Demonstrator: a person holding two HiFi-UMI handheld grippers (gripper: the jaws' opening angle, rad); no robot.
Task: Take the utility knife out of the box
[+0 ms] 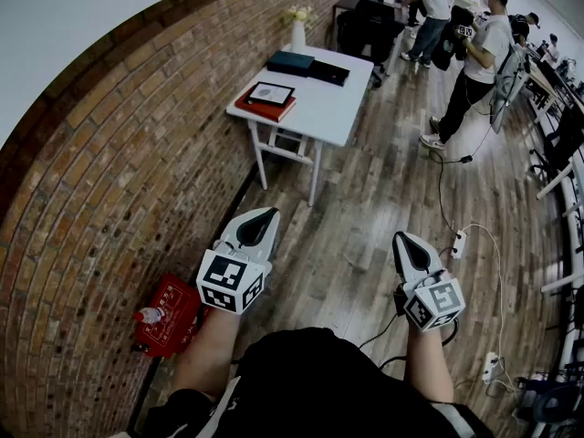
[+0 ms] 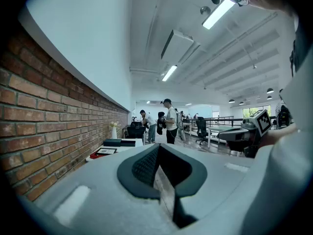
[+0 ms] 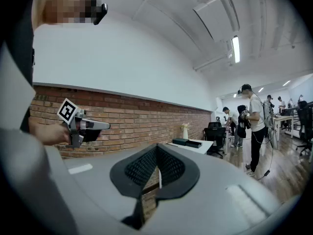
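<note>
Tongs, left: closed, pads together, nothing between them.
Tongs, right: closed, empty.
Box: dark, on white tabletop at 12 o'clock, well apart from both tongs.
Utility knife: cannot be made out in any view.
Red case: 8 o'clock, on floor against brick wall.

floor open to table; wall left

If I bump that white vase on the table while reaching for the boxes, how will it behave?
The white vase looks tall and narrow with flowers on top, so it would probably tip rather than slide. It stands near the far edge of the table, so it might fall off. It is probably ceramic or glass, so breakable.
</note>
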